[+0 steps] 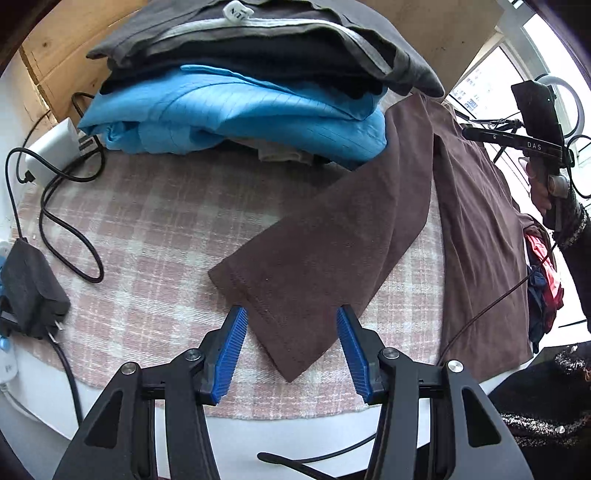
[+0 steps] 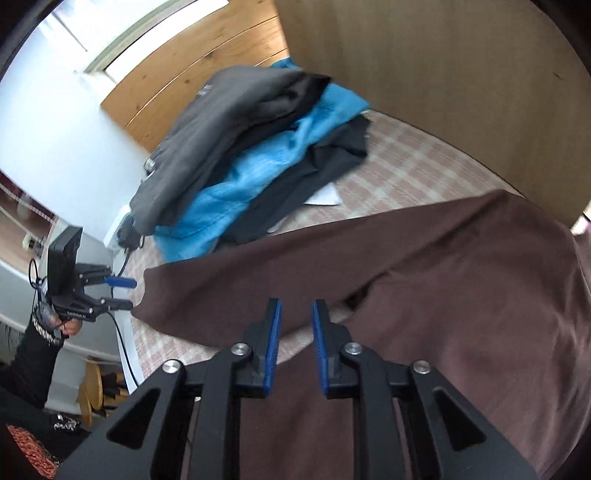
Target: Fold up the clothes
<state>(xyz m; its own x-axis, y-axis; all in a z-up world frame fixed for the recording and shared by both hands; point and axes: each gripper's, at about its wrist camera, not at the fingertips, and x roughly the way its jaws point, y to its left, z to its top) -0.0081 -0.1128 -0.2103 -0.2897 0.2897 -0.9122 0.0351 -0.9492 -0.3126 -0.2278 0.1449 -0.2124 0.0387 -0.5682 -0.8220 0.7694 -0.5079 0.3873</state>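
Observation:
A brown long-sleeved garment lies on the pink plaid cloth, with one sleeve stretched out toward the left. My left gripper stands wide open, its blue fingers on either side of the sleeve's cuff and empty. In the right wrist view the same brown garment fills the lower right, and my right gripper hovers over it, open by a narrow gap with nothing between the fingers. The left gripper shows there at the cuff end of the sleeve.
A stack of folded clothes, grey over blue, sits at the back of the cloth. A white charger, black cables and a black adapter lie on the left. A wooden board stands at the back right.

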